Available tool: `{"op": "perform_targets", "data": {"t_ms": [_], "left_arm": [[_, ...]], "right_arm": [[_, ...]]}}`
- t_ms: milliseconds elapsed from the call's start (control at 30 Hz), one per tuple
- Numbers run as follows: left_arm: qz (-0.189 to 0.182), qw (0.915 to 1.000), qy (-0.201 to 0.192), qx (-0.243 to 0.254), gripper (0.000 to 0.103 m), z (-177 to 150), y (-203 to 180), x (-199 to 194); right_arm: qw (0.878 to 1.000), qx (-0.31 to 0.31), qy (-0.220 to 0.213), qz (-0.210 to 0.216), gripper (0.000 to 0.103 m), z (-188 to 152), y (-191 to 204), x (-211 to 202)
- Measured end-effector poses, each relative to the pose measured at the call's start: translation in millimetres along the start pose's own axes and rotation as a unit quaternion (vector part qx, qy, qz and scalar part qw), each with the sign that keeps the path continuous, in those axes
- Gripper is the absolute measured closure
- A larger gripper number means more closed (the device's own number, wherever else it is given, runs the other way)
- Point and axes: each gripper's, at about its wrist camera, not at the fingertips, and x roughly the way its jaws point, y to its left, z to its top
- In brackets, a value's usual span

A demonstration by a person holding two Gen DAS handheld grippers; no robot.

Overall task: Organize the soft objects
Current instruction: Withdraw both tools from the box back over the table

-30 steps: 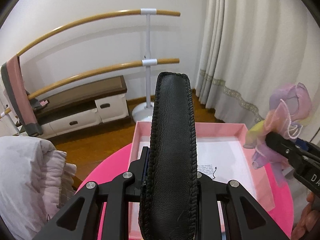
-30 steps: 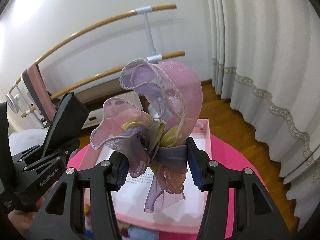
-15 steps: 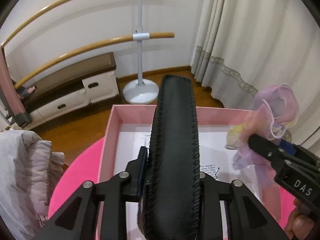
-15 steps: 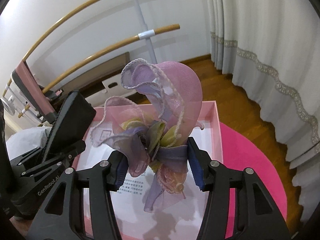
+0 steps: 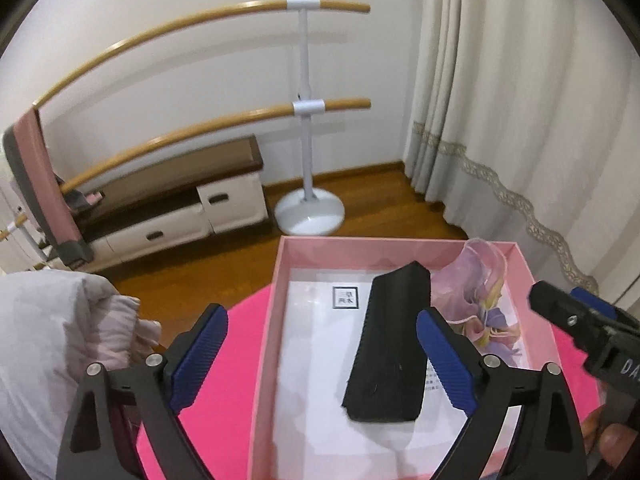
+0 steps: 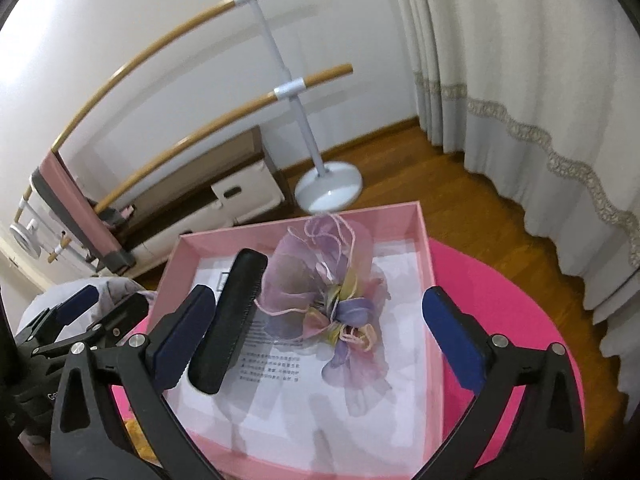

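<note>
Left gripper (image 5: 322,354) and right gripper (image 6: 320,338) both opening, holding nothing.

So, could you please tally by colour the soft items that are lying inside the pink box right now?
Black: 1, the black leather pouch
Pastel purple and pink: 1, the organza flower bundle
Total: 2, both lying on the printed paper that lines the pink box.
</note>
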Motion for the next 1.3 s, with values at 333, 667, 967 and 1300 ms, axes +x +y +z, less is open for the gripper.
{"op": "perform_targets", "data": {"t_ms": [333,667,967,1300], "left_arm": [[0.022,0.9966,-0.079,0.012,0.002,-23.6,-3.8,-64.9],[0.0,0.991,-0.134,0.003,0.0,-88.1,6.3,-123.2],[0.005,0.9878,-0.156,0.002,0.0,-157.3,22.1,-168.1],[0.008,0.9816,-0.191,0.007,0.0,-217.5,27.2,-231.8]], "right_arm": [[0.997,-0.018,-0.071,-0.014,0.0,-19.8,14.7,-90.7],[0.992,-0.027,-0.124,-0.026,0.0,-69.2,28.6,-165.4],[0.986,-0.039,-0.158,-0.037,0.0,-115.0,40.4,-211.8],[0.984,-0.043,-0.167,-0.041,0.0,-152.3,47.8,-238.4]]}}
